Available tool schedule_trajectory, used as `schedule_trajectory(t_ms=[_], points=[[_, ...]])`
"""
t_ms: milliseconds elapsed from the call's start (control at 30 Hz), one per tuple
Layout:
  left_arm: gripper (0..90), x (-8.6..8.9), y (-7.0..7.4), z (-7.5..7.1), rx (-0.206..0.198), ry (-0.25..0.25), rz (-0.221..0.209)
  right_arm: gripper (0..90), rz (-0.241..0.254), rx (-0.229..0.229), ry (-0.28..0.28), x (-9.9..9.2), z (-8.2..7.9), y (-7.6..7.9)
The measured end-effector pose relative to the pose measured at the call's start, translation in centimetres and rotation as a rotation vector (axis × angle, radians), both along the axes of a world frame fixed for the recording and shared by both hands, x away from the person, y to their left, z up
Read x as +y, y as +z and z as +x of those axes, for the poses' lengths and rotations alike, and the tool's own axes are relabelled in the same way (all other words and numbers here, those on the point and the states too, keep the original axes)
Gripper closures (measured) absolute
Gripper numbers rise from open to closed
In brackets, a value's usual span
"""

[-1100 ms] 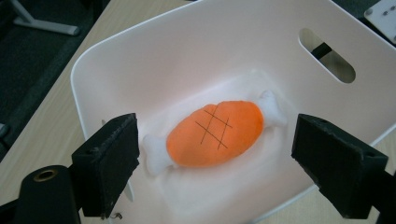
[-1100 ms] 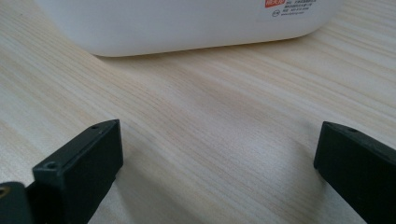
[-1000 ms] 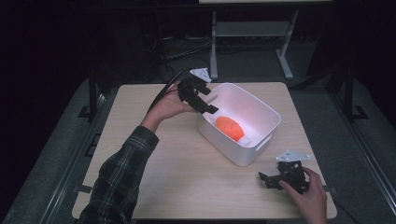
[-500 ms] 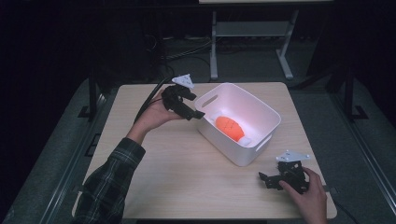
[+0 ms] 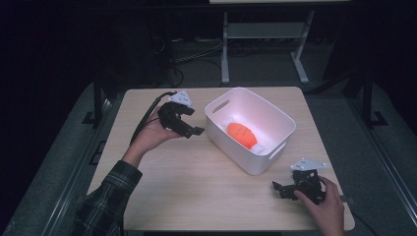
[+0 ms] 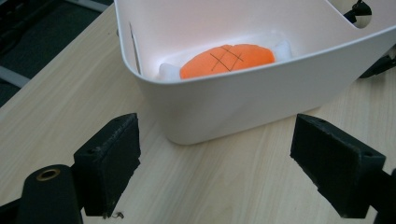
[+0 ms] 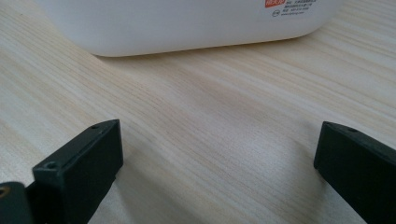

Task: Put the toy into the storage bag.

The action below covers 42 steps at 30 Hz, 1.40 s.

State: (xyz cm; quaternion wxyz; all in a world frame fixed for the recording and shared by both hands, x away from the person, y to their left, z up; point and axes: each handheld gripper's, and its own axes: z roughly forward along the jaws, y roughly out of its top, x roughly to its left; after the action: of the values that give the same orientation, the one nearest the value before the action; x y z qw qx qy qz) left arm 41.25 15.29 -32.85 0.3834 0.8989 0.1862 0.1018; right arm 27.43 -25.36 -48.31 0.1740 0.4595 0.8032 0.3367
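Left tool point(image 5: 189, 129) back; toy point(image 5: 242, 134) diagonal.

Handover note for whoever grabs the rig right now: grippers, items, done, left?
Left gripper: open, empty, held above the table just left of the white bin.
Right gripper: open, empty, low over the table's front right corner, jaws facing the bin's near wall.
Orange plush toy: lying inside the bin on its floor, white ends showing.
Done: toy is in the bin, nothing gripped.
Left: judging by the layout, probably nothing more to place; likely just park both grippers clear of the bin.
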Motion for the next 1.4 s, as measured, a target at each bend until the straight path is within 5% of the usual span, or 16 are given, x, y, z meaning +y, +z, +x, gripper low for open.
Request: schedule_trajectory(t_ms=[433, 1400], points=[[15.4, 2.8, -1.9, -3.0, -0.007, 0.045, -0.047, 0.7, 0.0, 0.0, 0.0, 0.0, 0.0, 0.0], [15.1, 6.6, -7.5, -8.7, 0.016, 0.113, -0.058, 0.7, 0.0, 0.0, 0.0, 0.0, 0.0, 0.0]])
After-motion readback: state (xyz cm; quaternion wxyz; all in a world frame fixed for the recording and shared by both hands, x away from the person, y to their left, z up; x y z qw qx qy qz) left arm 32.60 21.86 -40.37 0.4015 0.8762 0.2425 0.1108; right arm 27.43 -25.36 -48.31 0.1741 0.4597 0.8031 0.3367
